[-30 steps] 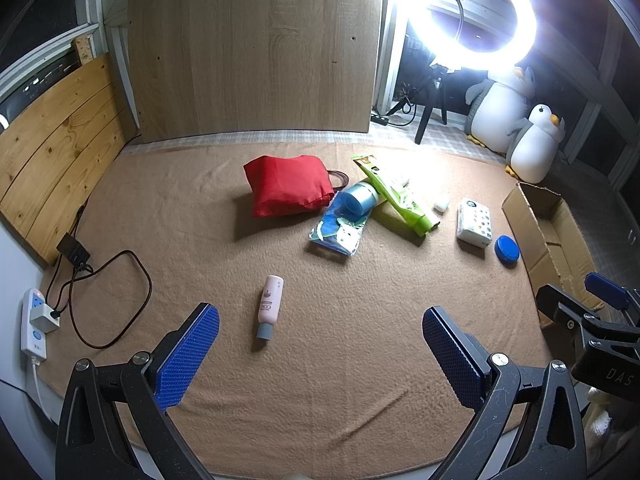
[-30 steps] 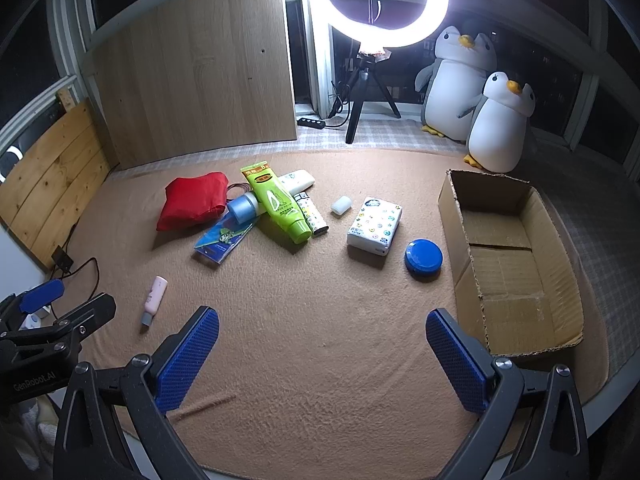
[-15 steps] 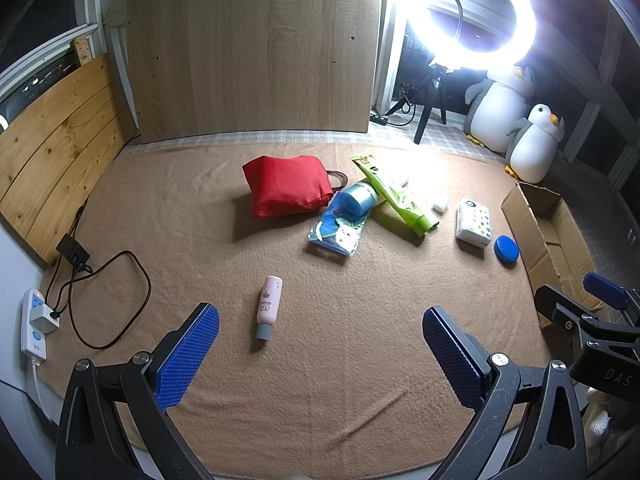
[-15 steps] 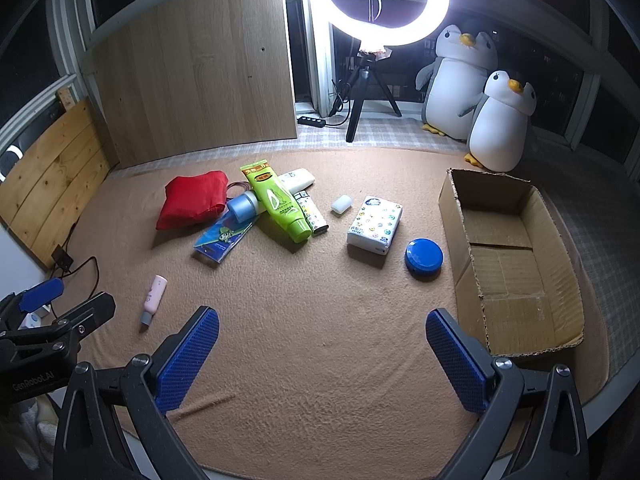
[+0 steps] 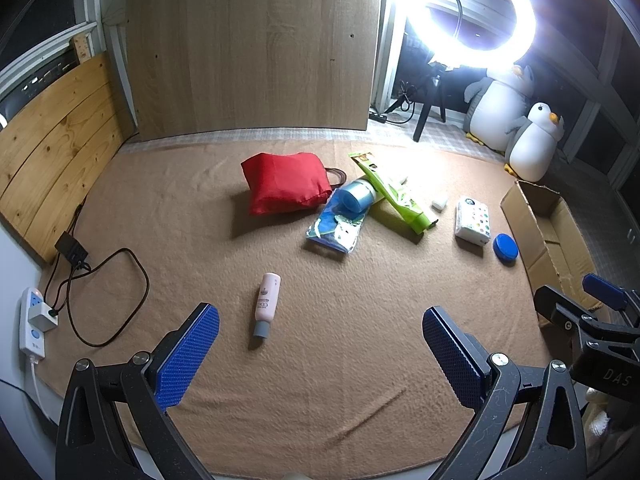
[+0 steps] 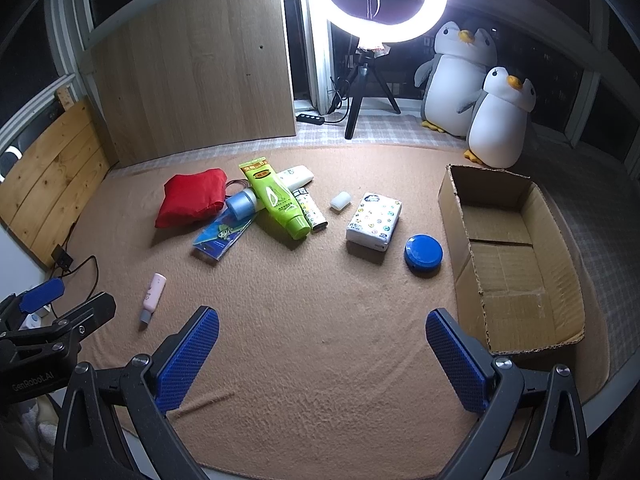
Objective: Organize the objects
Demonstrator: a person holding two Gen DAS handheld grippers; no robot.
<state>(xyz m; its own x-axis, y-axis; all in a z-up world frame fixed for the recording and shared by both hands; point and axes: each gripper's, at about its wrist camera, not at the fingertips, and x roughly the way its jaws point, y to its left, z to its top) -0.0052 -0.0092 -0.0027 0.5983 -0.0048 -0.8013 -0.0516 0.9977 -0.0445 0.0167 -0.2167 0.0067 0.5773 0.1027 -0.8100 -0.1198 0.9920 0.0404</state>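
On the brown blanket lie a red pouch, a blue roll, a flat blue packet, a green tube, a white tissue pack, a blue round tin and a small pink bottle. An open cardboard box stands at the right. My left gripper is open and empty, above the near blanket just behind the pink bottle. My right gripper is open and empty, near the box's front left corner.
A power strip with a black cable lies at the blanket's left edge. A ring light on a tripod and two plush penguins stand at the back. Wooden boards line the left side.
Both views have shifted very slightly; the objects lie as before and both grippers stay open.
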